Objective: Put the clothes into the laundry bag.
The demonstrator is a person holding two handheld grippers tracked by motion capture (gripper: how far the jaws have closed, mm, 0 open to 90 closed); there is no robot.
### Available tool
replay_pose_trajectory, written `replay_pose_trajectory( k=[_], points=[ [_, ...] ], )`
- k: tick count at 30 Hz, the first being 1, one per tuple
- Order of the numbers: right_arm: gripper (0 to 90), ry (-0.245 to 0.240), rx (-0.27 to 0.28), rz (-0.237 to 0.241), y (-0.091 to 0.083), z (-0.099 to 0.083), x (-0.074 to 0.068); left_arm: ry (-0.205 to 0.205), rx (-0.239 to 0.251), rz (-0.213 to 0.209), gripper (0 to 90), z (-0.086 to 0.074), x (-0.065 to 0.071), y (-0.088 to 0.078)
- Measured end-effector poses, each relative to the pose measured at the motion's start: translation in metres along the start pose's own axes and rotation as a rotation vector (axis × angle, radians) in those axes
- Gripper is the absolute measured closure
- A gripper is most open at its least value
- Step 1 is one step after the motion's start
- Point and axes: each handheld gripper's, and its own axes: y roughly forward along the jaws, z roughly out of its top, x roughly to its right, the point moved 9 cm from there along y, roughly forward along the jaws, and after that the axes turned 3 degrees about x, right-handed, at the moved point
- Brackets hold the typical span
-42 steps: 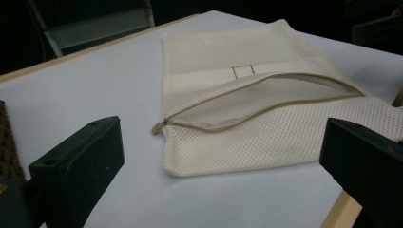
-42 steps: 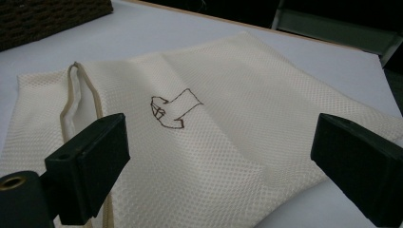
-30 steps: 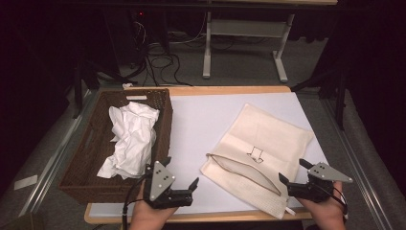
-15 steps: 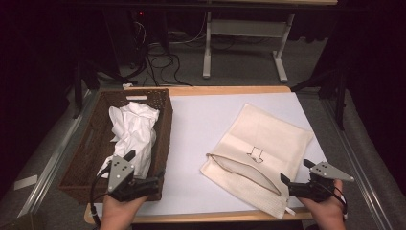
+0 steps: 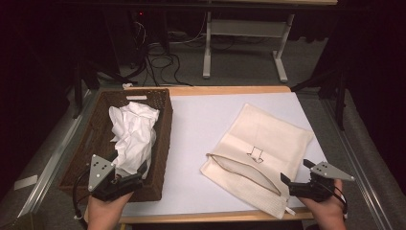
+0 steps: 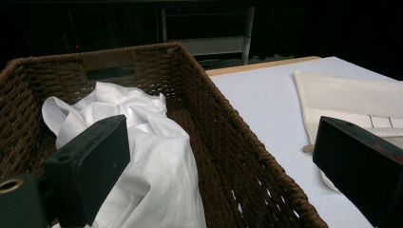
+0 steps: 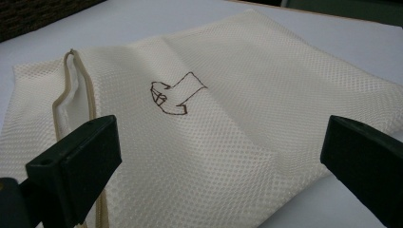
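On the white table (image 5: 201, 139), a wicker basket (image 5: 160, 143) holds white cloth (image 5: 134, 134); both grippers' jaws gape wide, empty.

Stood in a dark room, dim everywhere beyond the lit white-topped wooden-edged table (image 5: 210, 115). Behind it, rested on grey carpeted floor (image 5: 239, 72): a white metal-legged desk frame (image 5: 239, 38) and tangled black cables (image 5: 163, 57). Along both sides, ran silver metal rails (image 5: 52, 158).

Both hands enter from the near edge, each holding a gripper. The left gripper (image 5: 131, 176) sits low at the left, its fingers (image 6: 92, 161) spread wide — nothing between them. The right gripper (image 5: 292, 184) points leftward, fingers (image 7: 78, 166) likewise wide apart, having just opened further — nothing gripped.
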Motion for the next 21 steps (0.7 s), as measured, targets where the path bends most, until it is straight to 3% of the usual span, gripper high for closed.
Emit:
replay_pose_trajectory(
  k=[2, 4, 6, 12, 15, 20, 21],
  points=[
    [0.3, -0.003, 0.004, 0.002, 0.000, 0.000, 0.000, 0.013, -0.015, -0.006, 6.5, -0.002, 0.003, 0.001],
    [0.3, -0.002, -0.001, 0.003, 0.001, 0.000, 0.000, -0.027, -0.022, -0.045, 6.7, -0.003, 0.007, 0.003],
    [0.3, 0.005, -0.009, 0.012, 0.001, -0.001, -0.002, -0.050, -0.014, -0.056, 9.0, -0.002, 0.008, 0.004],
    [0.3, 0.013, -0.003, 0.033, 0.000, -0.001, -0.002, -0.044, -0.002, -0.026, 8.4, 0.013, 0.009, 0.018],
    [0.3, 0.023, 0.006, 0.039, -0.001, 0.000, 0.000, -0.027, -0.017, -0.005, 8.4, 0.018, 0.008, 0.025],
    [0.3, 0.041, 0.010, 0.042, -0.002, 0.000, 0.002, -0.003, -0.076, 0.039, 7.8, 0.033, -0.005, 0.055],
    [0.3, 0.040, 0.012, 0.044, -0.002, 0.000, 0.002, -0.003, -0.076, 0.039, 7.8, 0.033, -0.005, 0.055]
  ],
)
